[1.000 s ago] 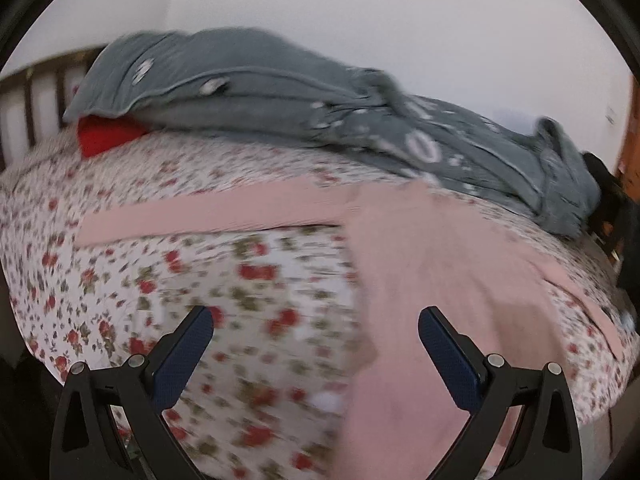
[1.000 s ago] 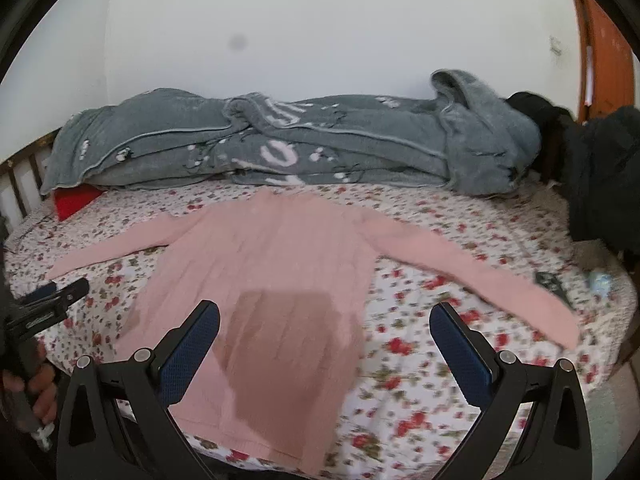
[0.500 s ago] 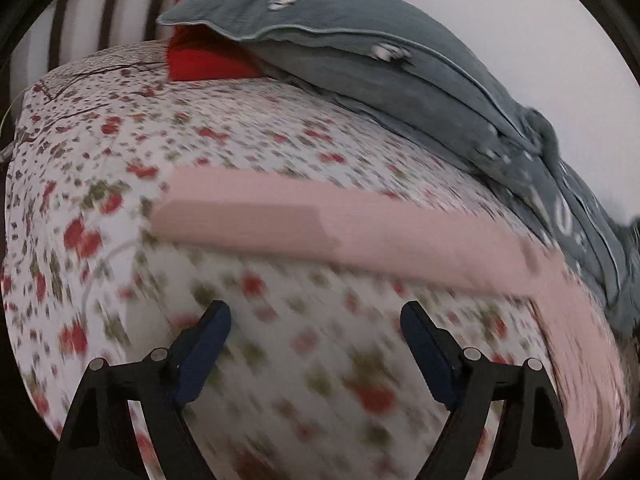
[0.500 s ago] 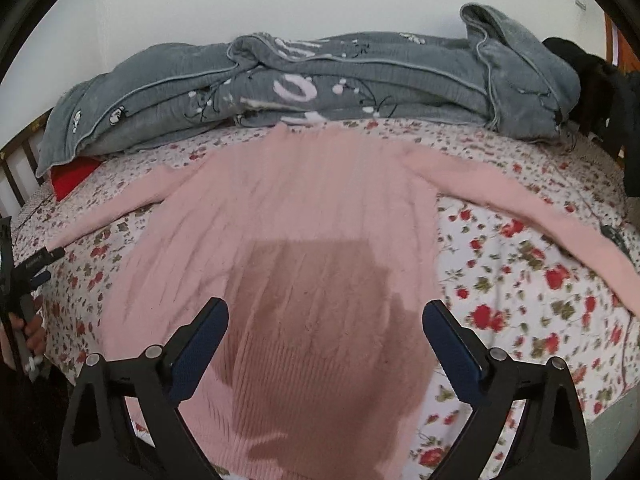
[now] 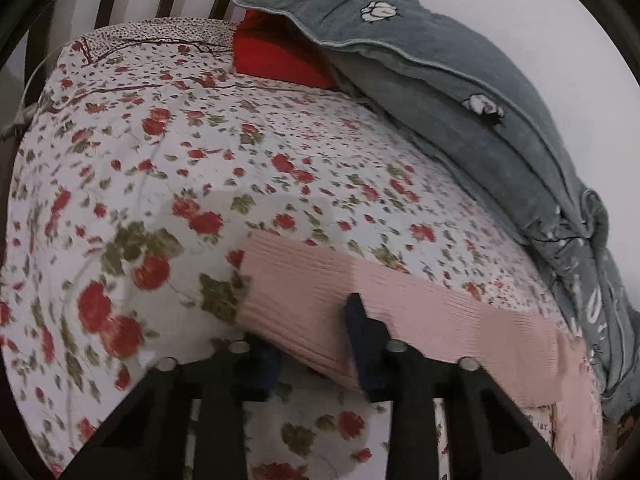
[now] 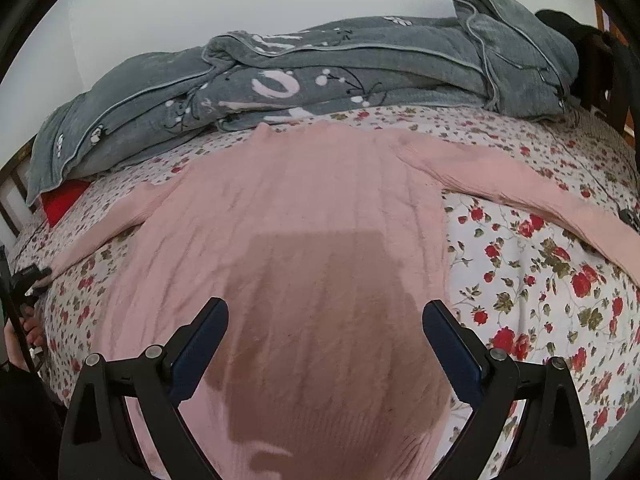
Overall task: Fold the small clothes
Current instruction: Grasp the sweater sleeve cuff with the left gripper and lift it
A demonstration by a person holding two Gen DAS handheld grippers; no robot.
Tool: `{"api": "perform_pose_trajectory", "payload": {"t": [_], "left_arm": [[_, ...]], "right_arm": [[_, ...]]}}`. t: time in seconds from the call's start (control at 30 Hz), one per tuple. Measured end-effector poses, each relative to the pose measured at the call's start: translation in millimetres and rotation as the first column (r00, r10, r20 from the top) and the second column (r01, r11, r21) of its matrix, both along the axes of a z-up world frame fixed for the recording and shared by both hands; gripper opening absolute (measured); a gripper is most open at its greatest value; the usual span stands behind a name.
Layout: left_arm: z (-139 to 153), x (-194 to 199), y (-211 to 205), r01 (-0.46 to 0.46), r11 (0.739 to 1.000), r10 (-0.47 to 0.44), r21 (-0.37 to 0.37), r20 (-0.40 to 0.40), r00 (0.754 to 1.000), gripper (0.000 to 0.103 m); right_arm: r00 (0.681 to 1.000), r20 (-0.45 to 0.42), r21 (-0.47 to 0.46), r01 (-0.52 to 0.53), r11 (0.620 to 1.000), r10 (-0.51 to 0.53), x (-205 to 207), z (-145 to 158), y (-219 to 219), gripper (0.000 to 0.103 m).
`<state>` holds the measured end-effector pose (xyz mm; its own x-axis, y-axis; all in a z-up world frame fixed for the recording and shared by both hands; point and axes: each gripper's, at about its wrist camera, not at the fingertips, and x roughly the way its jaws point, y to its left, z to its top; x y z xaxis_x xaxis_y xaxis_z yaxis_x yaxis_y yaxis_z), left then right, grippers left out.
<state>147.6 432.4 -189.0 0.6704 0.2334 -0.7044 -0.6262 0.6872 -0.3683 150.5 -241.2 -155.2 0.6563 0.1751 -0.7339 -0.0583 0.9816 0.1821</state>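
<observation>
On floral bed (image 6: 540, 280) — pink sweater (image 6: 312, 216) lay flat; left tool (image 5: 310, 340) clamped its sleeve cuff (image 5: 296, 292), right tool (image 6: 324, 332) spread apart

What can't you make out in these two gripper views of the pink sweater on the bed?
- Left wrist view: the left gripper has closed around the sleeve cuff; one finger is hidden under it, so the grip can't be confirmed.
- Right wrist view: the sweater hem is cut off by the bottom edge and shadowed by the open right gripper.
- Right wrist view: the far sleeve end runs off the right edge.
- Right wrist view: a small dark thing on the bedsheet is too small to identify.
</observation>
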Motion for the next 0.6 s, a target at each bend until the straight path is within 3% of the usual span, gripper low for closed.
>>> {"api": "perform_pose_trajectory", "payload": {"t": [0.1,0.37,0.53,0.6], "left_arm": [[17.3,-0.2,-5.5,-0.013,0.998,0.014,0.061,-0.015,1.0,0.006],[97.2,42.3,-89.2,0.147,0.964,-0.159,0.219,0.037,0.987,0.006],[138.3,86.4,-187.0,0.282,0.918,-0.314,0.278,0.076,0.946,0.006],[149.5,103.7,-230.6,0.349,0.892,-0.387,0.287,0.086,0.918,0.006]], "right_arm": [[1.0,-0.003,0.028,0.012,1.0,-0.012,6.4,-2.0,-11.9,0.097],[0.999,0.042,0.069,0.026,0.997,-0.029,12.6,5.8,-48.6,0.097],[0.995,0.084,0.066,0.057,0.996,-0.063,11.6,14.8,-85.8,0.097],[0.993,0.093,0.078,0.071,0.994,-0.078,10.7,17.4,-102.8,0.097]]}}
